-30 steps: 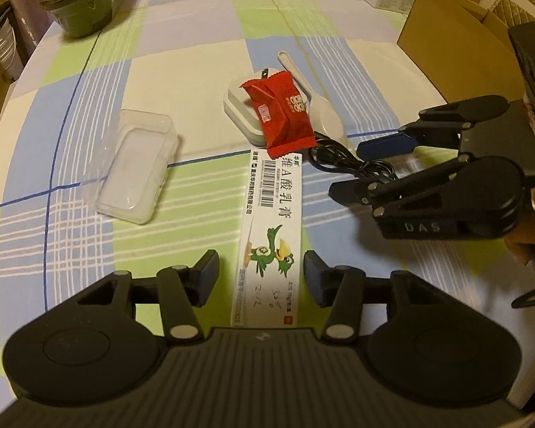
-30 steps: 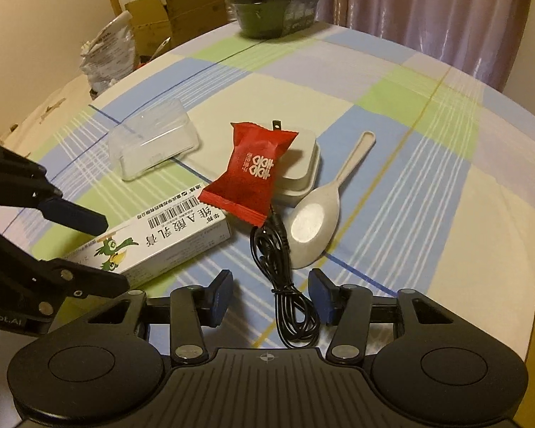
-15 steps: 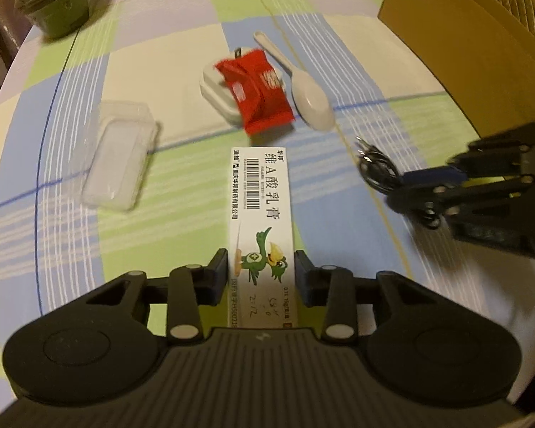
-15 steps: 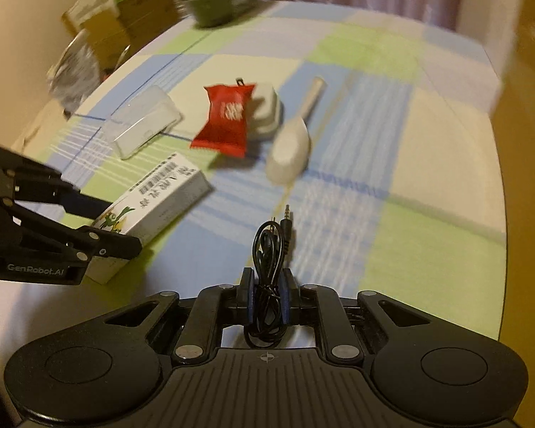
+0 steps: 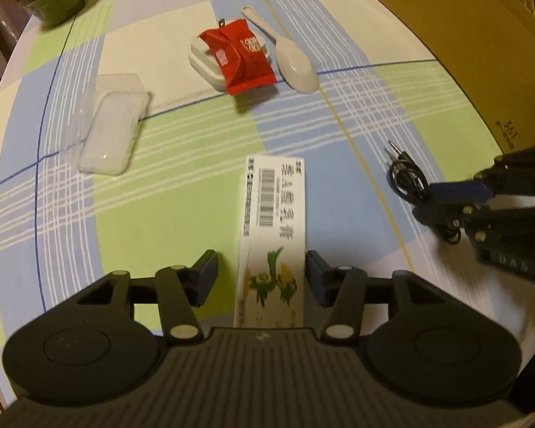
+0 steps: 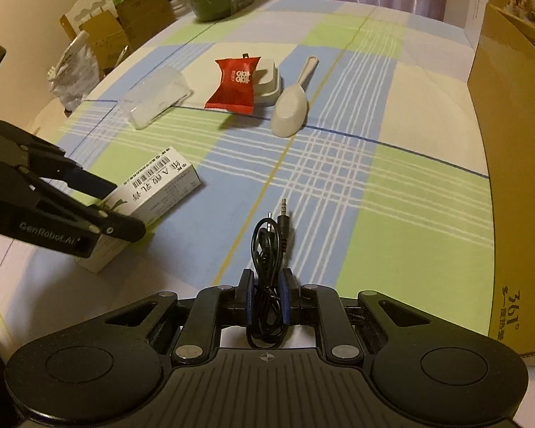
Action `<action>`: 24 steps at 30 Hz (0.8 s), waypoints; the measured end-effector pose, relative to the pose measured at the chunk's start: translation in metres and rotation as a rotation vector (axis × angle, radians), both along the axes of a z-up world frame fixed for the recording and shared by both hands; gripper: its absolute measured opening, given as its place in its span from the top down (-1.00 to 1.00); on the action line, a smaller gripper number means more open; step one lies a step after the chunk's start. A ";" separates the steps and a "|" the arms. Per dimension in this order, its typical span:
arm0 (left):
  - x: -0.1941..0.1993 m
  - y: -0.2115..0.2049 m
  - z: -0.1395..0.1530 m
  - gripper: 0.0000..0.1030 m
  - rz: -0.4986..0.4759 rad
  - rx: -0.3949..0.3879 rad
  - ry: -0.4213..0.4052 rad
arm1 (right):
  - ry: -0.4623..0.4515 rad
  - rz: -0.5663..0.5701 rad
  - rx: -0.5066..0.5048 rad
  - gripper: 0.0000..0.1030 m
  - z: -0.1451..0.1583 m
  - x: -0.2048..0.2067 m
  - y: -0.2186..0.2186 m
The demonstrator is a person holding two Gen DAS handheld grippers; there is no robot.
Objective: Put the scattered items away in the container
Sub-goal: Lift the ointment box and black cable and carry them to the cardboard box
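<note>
The left gripper [image 5: 261, 274] points steeply down, its jaws opening; the carton [image 5: 271, 239] lies between the two fingers, the right pad close against its edge, the left pad standing clear of it; the right gripper [image 6: 266, 296] is tilted forward and down, its blue pads clamped tight on the coiled black cable [image 6: 267, 246], whose loops and plug stick out ahead of the fingertips.

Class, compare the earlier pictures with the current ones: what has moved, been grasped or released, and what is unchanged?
The right tool closed on the black cable and carried it away from the spoon, toward the cardboard box. The left tool closed around the white carton and is now opening again. The red packet, spoon and clear tray stayed put.
</note>
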State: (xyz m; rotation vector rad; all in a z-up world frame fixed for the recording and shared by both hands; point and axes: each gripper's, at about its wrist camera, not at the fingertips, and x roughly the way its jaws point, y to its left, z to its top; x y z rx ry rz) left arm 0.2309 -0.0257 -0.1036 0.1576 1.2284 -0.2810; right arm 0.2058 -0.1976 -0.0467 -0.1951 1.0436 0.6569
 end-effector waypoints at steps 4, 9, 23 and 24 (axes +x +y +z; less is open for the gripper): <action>0.006 0.000 -0.004 0.06 0.002 -0.006 0.012 | -0.046 0.033 -0.034 0.67 -0.002 -0.004 0.006; 0.005 -0.001 -0.005 0.13 0.001 -0.006 0.012 | -0.098 0.063 -0.073 0.66 -0.005 -0.011 0.012; -0.007 0.006 -0.002 0.36 0.005 -0.027 0.018 | -0.151 0.072 -0.105 0.04 -0.008 -0.015 0.019; -0.008 0.006 -0.002 0.36 0.006 -0.030 0.018 | -0.139 0.070 -0.094 0.04 -0.008 -0.015 0.018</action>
